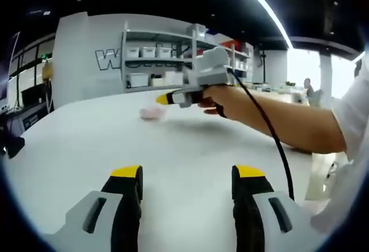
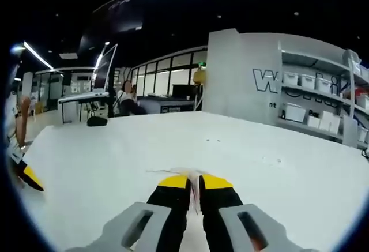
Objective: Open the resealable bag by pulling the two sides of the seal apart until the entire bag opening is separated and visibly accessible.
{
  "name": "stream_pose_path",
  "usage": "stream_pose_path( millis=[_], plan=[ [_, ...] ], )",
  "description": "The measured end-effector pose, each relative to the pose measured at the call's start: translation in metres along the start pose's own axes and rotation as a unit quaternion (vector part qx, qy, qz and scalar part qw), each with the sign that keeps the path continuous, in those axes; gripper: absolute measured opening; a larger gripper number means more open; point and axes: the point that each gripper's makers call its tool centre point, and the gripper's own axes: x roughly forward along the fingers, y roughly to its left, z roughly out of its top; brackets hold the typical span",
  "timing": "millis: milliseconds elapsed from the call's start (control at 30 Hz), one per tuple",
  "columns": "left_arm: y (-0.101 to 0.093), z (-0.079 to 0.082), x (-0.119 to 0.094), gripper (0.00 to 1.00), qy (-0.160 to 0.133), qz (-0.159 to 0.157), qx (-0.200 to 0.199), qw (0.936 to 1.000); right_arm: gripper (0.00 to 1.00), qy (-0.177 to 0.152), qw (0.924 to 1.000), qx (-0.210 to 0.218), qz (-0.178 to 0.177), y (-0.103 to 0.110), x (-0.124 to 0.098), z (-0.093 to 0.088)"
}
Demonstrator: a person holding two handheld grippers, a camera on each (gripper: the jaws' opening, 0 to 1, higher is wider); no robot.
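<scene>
Bag (image 1: 153,112) lay small and pinkish on the white counter (image 1: 173,148), far out. Right gripper (image 2: 194,184) had its fingers clenched on one edge of it — first grab made. Left gripper (image 1: 187,174) hung back, fingers released, empty. Next, I'd say: left takes the opposite lip.

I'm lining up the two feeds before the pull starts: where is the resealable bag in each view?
Left gripper view: the resealable bag lies on the white table, upper centre, just ahead of the right gripper.
Right gripper view: bottom centre, a thin edge of the bag pinched between that gripper's yellow-tipped fingers.
Shared landmark: the grey wall with large lettering beside the storage shelves.
</scene>
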Motion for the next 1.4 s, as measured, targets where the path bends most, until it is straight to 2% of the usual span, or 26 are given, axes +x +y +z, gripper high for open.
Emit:
stream_pose_path(
  millis=[133, 367, 533, 733, 1100, 1400],
  plan=[
    [0.004, 0.003, 0.0, 0.63, -0.005, 0.008, -0.003, 1.0, 0.1, -0.002, 1.0, 0.0, -0.005, 0.003, -0.006, -0.002],
    [0.014, 0.008, 0.0, 0.73, -0.008, 0.031, 0.003, 0.9995, 0.15, -0.005, 0.9997, 0.014, -0.019, 0.003, -0.016, -0.008],
    [0.018, 0.009, -0.001, 0.73, -0.009, 0.036, -0.001, 0.9993, 0.16, -0.004, 0.9995, 0.025, -0.021, 0.007, -0.02, -0.015],
    [0.014, 0.003, 0.0, 0.72, 0.0, 0.03, -0.002, 0.9996, 0.16, -0.007, 0.9989, 0.033, -0.033, 0.009, -0.025, -0.02],
    [0.009, 0.003, -0.001, 0.71, -0.004, 0.026, -0.008, 0.9996, 0.16, -0.011, 0.9988, 0.028, -0.039, 0.018, -0.032, -0.023],
    [0.007, 0.003, -0.002, 0.7, -0.006, 0.023, -0.012, 0.9996, 0.24, -0.014, 0.9978, 0.032, -0.056, 0.016, -0.035, -0.025]
  ],
)
